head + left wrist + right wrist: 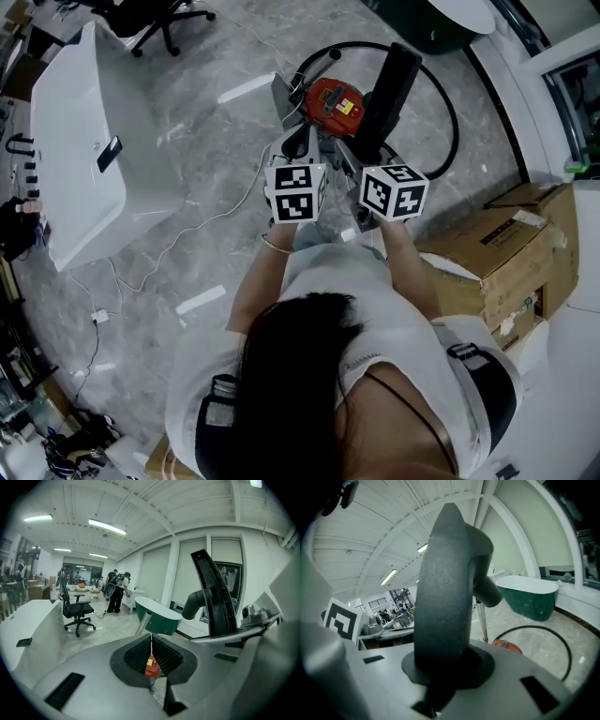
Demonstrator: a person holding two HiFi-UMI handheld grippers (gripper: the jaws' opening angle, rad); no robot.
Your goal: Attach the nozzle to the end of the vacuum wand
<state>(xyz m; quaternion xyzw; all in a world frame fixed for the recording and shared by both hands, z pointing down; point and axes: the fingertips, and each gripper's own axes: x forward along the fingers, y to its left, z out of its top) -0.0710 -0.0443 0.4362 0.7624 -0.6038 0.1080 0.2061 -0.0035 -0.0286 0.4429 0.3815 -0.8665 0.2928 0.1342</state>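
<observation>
My right gripper is shut on the black vacuum nozzle, holding it upright with its round neck pointing away from me. The nozzle also rises at the right of the left gripper view. My left gripper is beside it, shut, with nothing visible between its pads. Below both sits the red vacuum body on the floor, with its black hose looping round. A chrome wand stands up near the vacuum.
A white desk stands at the left, with an office chair behind it. Cardboard boxes sit at the right. A white cable trails over the grey floor. A green-sided table and people are farther off.
</observation>
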